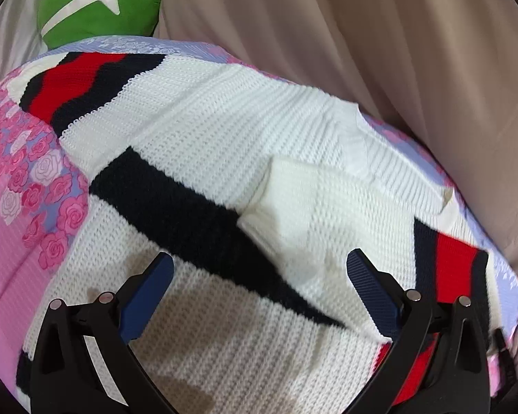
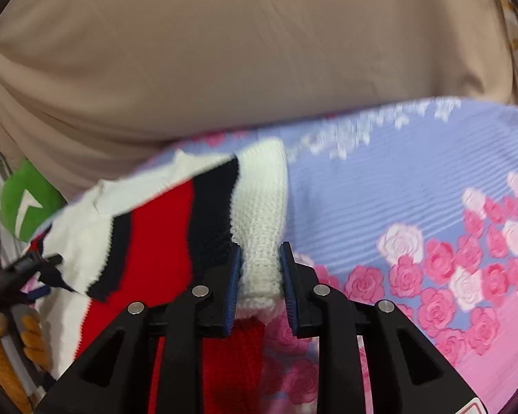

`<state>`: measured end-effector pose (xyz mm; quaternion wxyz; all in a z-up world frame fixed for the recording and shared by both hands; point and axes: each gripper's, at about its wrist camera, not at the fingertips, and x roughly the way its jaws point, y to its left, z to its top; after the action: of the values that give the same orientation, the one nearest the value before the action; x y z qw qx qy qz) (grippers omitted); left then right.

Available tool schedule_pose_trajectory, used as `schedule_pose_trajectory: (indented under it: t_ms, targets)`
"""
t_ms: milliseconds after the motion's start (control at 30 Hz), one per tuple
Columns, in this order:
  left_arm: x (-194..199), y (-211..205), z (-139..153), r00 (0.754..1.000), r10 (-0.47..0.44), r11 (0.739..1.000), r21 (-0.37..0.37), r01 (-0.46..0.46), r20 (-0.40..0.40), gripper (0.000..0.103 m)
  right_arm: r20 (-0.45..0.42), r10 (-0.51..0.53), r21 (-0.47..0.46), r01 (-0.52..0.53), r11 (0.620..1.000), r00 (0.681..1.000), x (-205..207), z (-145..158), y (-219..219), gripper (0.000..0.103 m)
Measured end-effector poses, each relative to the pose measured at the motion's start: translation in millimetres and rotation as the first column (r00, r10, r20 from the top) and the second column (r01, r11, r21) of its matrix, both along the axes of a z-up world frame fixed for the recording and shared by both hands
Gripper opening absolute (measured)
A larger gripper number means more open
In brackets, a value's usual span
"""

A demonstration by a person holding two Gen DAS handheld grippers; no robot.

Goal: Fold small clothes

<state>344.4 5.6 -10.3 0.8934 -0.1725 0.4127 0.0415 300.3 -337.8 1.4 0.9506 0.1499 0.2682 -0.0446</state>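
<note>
A white knit sweater [image 1: 224,131] with black and red stripes lies spread on a flowered bed sheet [image 1: 24,179]. One part is folded over its middle. My left gripper [image 1: 259,272] is open and empty, low over the sweater's body. My right gripper [image 2: 260,258] is shut on the white cuff of the sweater's striped sleeve [image 2: 162,227] and holds it lifted above the sheet [image 2: 414,172]. The left gripper [image 2: 20,269] also shows at the left edge of the right wrist view, held by a hand in an orange glove [image 2: 3,355].
A beige curtain or cloth [image 2: 224,51] hangs behind the bed. A green cushion [image 1: 100,3] with a white mark sits at the far left corner. The pink and lilac sheet stretches to the right of the sweater.
</note>
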Motion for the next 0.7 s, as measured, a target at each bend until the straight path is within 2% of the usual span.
schedule_pose_trajectory:
  t_ms: [67, 200, 267, 300, 333, 367, 433, 467, 533, 600, 667, 700]
  targets:
    - [-4.3, -2.0, -3.8, 1.000, 0.010, 1.000, 0.018, -0.009, -0.010, 0.098, -0.004, 0.015, -0.015, -0.015, 1.000, 1.000, 3.4, 2.7, 0.1, 0.024]
    - [5.0, -11.3, -7.1, 1.000, 0.027, 0.998, 0.062, -0.026, -0.016, 0.098, -0.077, 0.003, 0.011, -0.003, 1.000, 0.997, 10.0, -12.1, -18.0, 0.028]
    - [9.2, -13.3, -4.4, 1.000, 0.030, 0.998, 0.062, -0.030, -0.002, 0.088, -0.090, -0.006, 0.028, 0.008, 1.000, 0.996, 13.2, -15.1, -22.8, 0.025]
    - [10.3, -15.9, -2.1, 1.000, 0.015, 0.998, 0.062, -0.015, 0.011, 0.064, -0.060, -0.008, 0.026, 0.009, 1.000, 0.998, 8.0, -10.2, -19.9, 0.023]
    - [13.5, -18.5, -0.7, 1.000, -0.001, 0.998, 0.059, 0.000, 0.013, 0.048, -0.020, 0.014, 0.025, -0.014, 1.000, 1.000, 2.7, -2.5, -14.4, 0.015]
    - [14.3, -18.3, 1.1, 1.000, -0.002, 0.999, 0.052, 0.001, 0.016, 0.044, 0.011, 0.034, 0.015, -0.034, 0.999, 0.999, -2.0, 3.9, -7.0, 0.009]
    - [17.2, -14.9, 5.3, 0.999, 0.019, 0.999, 0.049, -0.020, 0.027, 0.019, 0.057, 0.066, -0.026, -0.064, 0.998, 0.996, -6.6, 15.8, 5.9, 0.009]
    - [19.1, -12.4, 6.7, 0.999, 0.028, 0.998, 0.051, -0.029, 0.032, 0.014, 0.056, 0.075, -0.036, -0.074, 0.997, 0.996, -5.8, 16.8, 8.5, 0.009]
    - [23.2, -6.5, 6.3, 0.999, 0.031, 0.999, 0.039, -0.032, 0.025, 0.014, 0.017, 0.053, -0.042, -0.052, 0.998, 0.998, -2.3, 8.2, 5.3, 0.009]
    - [20.1, -2.1, 4.3, 1.000, 0.019, 0.999, 0.034, -0.019, 0.010, 0.018, -0.006, 0.027, -0.040, -0.027, 0.999, 1.000, -5.0, 2.3, -1.4, 0.011]
    - [11.9, -1.2, 3.7, 1.000, -0.001, 0.998, 0.058, 0.000, 0.016, 0.036, -0.009, 0.021, -0.023, -0.021, 1.000, 1.000, -11.5, -0.9, -7.5, 0.013]
    - [6.1, -0.3, 2.4, 1.000, -0.006, 0.998, 0.069, 0.004, 0.017, 0.058, -0.007, 0.018, -0.016, -0.018, 1.000, 1.000, -15.2, -1.9, -10.1, 0.013]
